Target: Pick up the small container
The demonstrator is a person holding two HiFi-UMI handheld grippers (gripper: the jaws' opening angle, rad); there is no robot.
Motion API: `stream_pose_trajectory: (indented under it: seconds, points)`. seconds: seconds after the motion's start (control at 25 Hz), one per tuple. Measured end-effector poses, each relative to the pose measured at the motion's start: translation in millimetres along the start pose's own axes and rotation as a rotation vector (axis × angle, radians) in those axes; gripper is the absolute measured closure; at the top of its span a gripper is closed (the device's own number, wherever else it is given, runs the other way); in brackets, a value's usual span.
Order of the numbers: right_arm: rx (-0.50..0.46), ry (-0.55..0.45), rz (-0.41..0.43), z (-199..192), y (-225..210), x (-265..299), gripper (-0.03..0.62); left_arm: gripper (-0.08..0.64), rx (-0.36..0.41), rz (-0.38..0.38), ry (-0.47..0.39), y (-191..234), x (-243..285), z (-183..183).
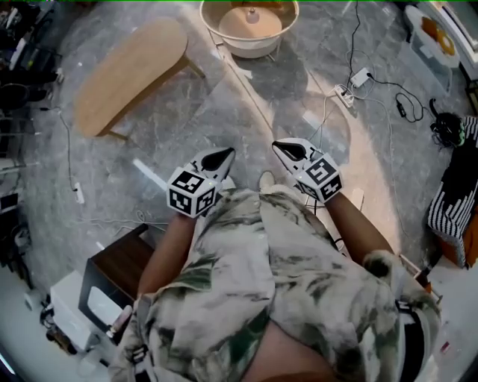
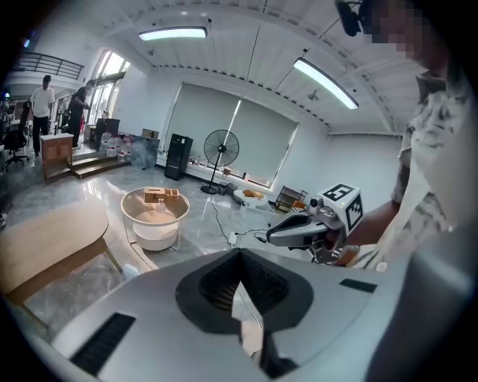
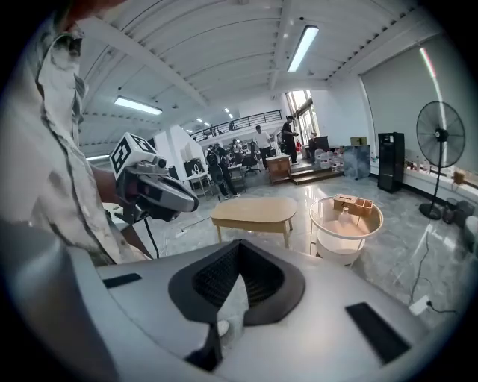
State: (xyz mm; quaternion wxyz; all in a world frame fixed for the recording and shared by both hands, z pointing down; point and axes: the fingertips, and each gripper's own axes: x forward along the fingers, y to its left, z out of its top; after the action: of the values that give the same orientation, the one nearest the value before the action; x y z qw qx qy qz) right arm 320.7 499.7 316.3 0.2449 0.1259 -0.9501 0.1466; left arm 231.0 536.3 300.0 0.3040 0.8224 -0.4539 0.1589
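The small wooden container (image 2: 160,195) (image 3: 352,203) stands on a round white side table (image 1: 224,33) a few steps ahead, beside a small bottle-like object (image 1: 252,13). Both grippers are held close in front of the person's torso, far from that table. My left gripper (image 1: 224,155) (image 2: 240,257) is shut with nothing between its jaws. Level with it, my right gripper (image 1: 280,145) (image 3: 239,246) is also shut and empty. Each gripper view shows the other gripper off to the side, pointing forward.
An oval wooden low table (image 1: 131,71) (image 3: 254,213) stands left of the round table. A power strip with cables (image 1: 351,86) lies on the marble floor to the right. A dark cabinet (image 1: 119,272) is at the person's left. A standing fan (image 2: 222,149) and several people are far back.
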Motion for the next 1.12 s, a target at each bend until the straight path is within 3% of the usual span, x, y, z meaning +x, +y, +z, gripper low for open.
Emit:
stream_pose_trajectory:
  seconds: [0.16, 0.4, 0.8, 1.12]
  points:
    - [0.038, -0.003, -0.005, 2.1, -18.3, 12.6, 0.571, 0.538, 0.005, -0.024, 0.012, 19.0, 11.7, 12.4]
    - [0.042, 0.007, -0.105, 20.5, -66.7, 56.3, 0.528, 0.538, 0.035, -0.081, 0.003, 85.0, 40.9, 44.3]
    - [0.148, -0.021, -0.312, 127.1, -138.2, 191.3, 0.522, 0.538, 0.127, -0.212, 0.039, 261.6, 40.4, 129.1]
    - [0.164, 0.005, -0.392, 172.4, -158.5, 275.6, 0.479, 0.538, 0.136, -0.29, 0.065, 354.5, 37.5, 146.0]
